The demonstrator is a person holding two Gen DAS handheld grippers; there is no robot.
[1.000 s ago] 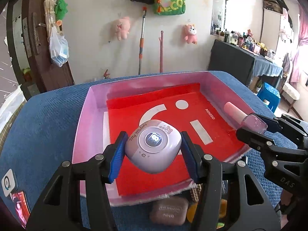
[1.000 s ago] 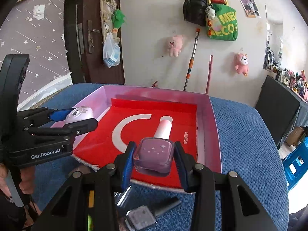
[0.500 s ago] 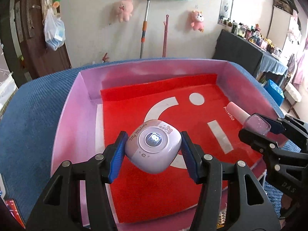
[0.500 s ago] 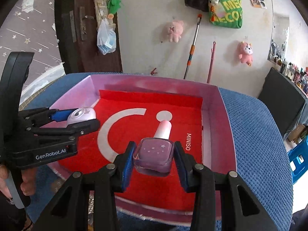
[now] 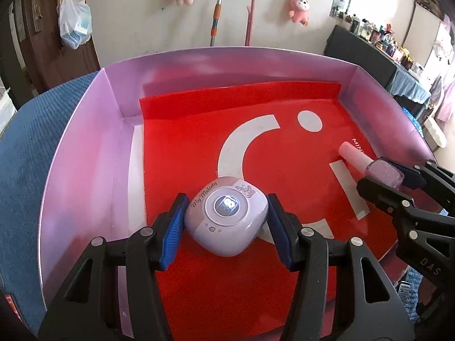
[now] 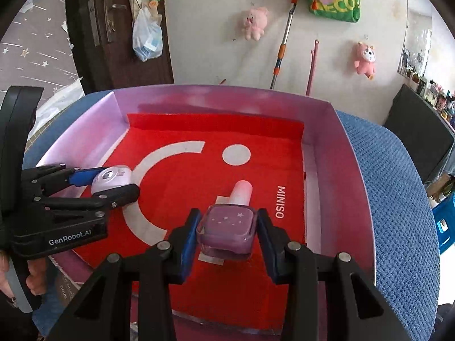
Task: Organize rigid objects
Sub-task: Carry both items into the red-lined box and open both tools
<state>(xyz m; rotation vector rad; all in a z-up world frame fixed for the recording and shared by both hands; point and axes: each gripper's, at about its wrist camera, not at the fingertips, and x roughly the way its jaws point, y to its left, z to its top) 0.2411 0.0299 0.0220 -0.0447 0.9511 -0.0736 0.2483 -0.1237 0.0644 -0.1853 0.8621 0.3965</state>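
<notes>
My left gripper (image 5: 226, 221) is shut on a rounded lilac gadget (image 5: 226, 220) with a small round screen, held low over the left half of the pink box (image 5: 85, 147). The same gadget (image 6: 112, 180) and left gripper (image 6: 113, 183) appear at the left of the right wrist view. My right gripper (image 6: 227, 231) is shut on a purple nail polish bottle (image 6: 227, 228) with a pale pink cap, held over the box's right half (image 6: 341, 176). The bottle (image 5: 369, 166) and right gripper (image 5: 386, 179) also appear at the right of the left wrist view. A red sheet (image 5: 199, 147) with white marks lines the box floor.
The box sits on a blue textured cloth (image 6: 398, 199). A person's hand (image 6: 34, 278) holds the left gripper's handle. Small items lie on the cloth near the box's front edge (image 6: 64, 287). Beyond are a wall with plush toys, a dark door and a cluttered side table.
Both grippers moved forward and down over the box, carrying the gadget and the bottle. The box fills more of both views, and the items in front of it have dropped from sight.
</notes>
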